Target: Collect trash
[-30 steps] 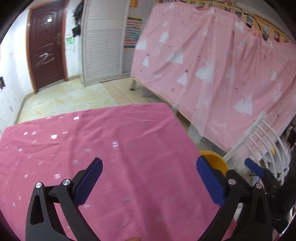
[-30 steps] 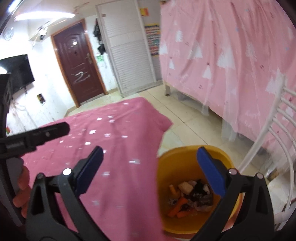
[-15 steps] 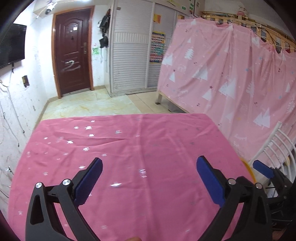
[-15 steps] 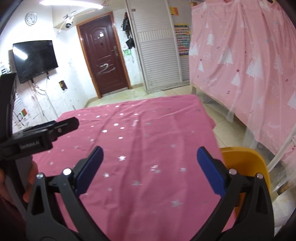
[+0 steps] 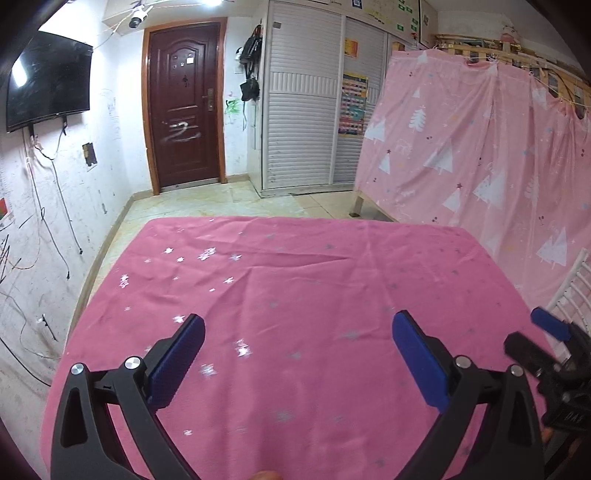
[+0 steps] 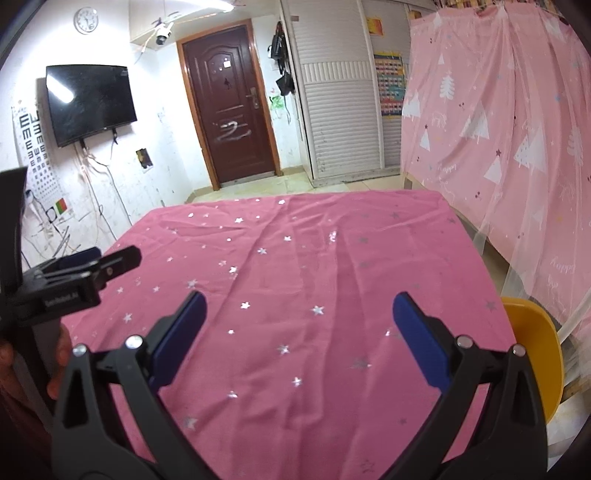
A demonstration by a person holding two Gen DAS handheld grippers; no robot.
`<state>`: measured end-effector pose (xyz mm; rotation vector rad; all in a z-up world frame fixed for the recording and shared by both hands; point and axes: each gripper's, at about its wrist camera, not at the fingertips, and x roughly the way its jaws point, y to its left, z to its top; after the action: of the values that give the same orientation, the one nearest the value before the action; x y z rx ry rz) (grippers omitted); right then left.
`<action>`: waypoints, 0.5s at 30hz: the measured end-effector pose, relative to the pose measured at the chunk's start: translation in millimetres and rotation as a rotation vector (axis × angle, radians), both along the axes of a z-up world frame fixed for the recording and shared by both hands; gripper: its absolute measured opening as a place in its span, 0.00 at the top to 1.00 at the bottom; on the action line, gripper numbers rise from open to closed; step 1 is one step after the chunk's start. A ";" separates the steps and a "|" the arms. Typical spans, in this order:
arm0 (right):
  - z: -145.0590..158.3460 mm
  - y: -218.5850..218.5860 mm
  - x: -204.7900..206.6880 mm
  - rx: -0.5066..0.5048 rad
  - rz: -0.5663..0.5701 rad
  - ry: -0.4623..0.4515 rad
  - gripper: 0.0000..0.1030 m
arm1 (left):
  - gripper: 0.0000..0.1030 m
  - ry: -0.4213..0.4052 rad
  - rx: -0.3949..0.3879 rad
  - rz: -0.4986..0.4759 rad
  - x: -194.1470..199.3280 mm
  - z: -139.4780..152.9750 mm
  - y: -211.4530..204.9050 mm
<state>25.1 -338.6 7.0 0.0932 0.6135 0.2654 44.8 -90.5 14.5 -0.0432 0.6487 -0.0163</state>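
From the left wrist camera I see my left gripper (image 5: 297, 350) held over the desk (image 5: 295, 280), its two blue pads spread wide apart with nothing between them. The desk is covered by a pink cloth scattered with small silver stars, creased across the far half. I see no loose trash on the cloth in this view. At the right edge, the tip of my right gripper (image 5: 546, 325) pokes in, just beside the desk's right side; I can only see one blue pad and some black frame there. Beyond the desk stand a dark brown door (image 5: 184, 107), a white slatted wardrobe (image 5: 306, 110) and a pink curtain (image 5: 480, 155) with white tree shapes. A black television (image 5: 48, 81) hangs on the left wall.

From the right wrist camera, my right gripper (image 6: 297, 328) also hangs above the pink cloth of the desk (image 6: 314, 266), its blue pads wide apart and empty. The yellow bin (image 6: 535, 350) sits low at the desk's right edge, partly hidden by the gripper's frame; only its rim and part of its wall show, so I cannot tell what lies in it. At the left edge I see my left gripper (image 6: 99, 258) from the side, held by a hand (image 6: 55, 369), over the desk's left part. The cloth in front of me carries only its star print. The same door (image 6: 232, 107) and television (image 6: 88, 99) are at the back, with a clock (image 6: 86, 20) high on the wall and an eye chart (image 6: 35, 147) beside the television.
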 end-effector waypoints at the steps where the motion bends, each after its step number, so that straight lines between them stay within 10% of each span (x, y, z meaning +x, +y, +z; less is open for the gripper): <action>1: 0.5 1.3 0.0 -0.004 0.001 -0.003 0.06 | 0.08 -0.001 0.003 0.006 -1.6 -1.9 3.3; 15: -4.2 21.8 8.4 -0.038 0.011 0.014 0.06 | 0.08 0.008 -0.030 0.043 -11.0 -13.6 35.2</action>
<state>33.5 -316.8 2.8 0.0556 0.6328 0.2637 33.8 -55.3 0.9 -0.0863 0.6553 0.0154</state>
